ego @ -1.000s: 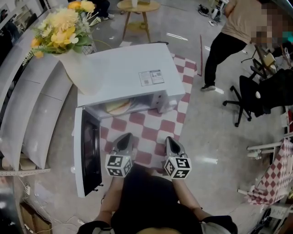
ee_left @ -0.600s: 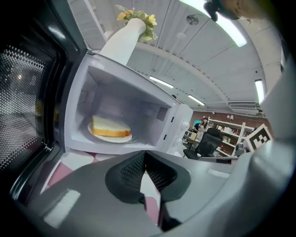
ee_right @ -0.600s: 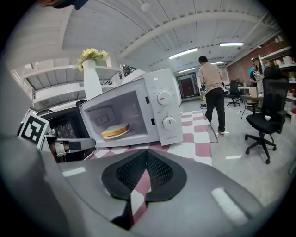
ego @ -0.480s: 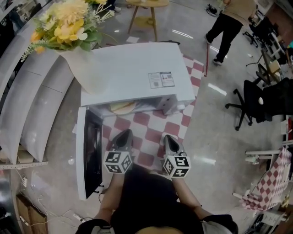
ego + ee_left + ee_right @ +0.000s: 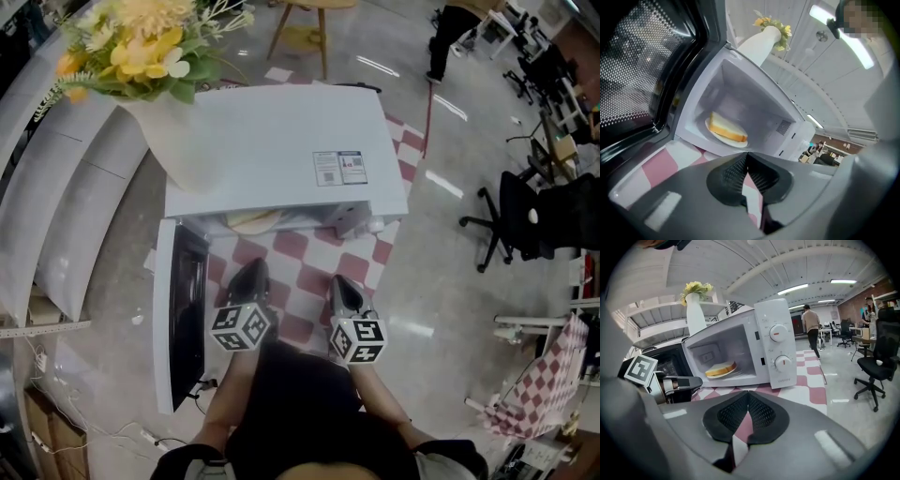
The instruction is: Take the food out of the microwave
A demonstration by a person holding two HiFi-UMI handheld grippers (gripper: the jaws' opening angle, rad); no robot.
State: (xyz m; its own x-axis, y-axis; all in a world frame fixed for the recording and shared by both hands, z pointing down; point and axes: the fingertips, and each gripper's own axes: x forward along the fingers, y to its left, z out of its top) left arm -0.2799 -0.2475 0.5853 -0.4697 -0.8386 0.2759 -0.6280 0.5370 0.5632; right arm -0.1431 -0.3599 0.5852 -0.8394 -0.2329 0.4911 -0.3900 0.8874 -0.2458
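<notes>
Hovering over the checked cloth [image 5: 305, 272] on the surface, the left gripper [image 5: 251, 274] and right gripper [image 5: 339, 285] both point at the open microwave [image 5: 281, 141] and hold nothing. Each has its fingers [image 5: 732, 172] pressed together, with only cloth showing beyond the tips.

The food is inside the cavity: a slice of bread [image 5: 727, 128] lying flat on a pale plate [image 5: 717, 135], near the front opening and well apart from either gripper.

Several things could go wrong from here:

- Closed fingers pushed in would only shove the plate deeper, so they must spread first.
- The plate rim looks thin and low. A shallow or one-sided pinch could tip it, and the bread would likely slide off.
- Pinching the bread itself would probably crush or tear it.
- The door [image 5: 178, 309] stands swung out just beside the left gripper. A sideways drift there could knock it or catch the gripper against it.
- A vase [image 5: 178, 155] seems to stand on the microwave's top at its far left. A hard bump to the housing might rock it.

As for containers, the microwave holds only the plate and bread, as far as can be seen, and the vase holds yellow flowers [image 5: 131, 47].
</notes>
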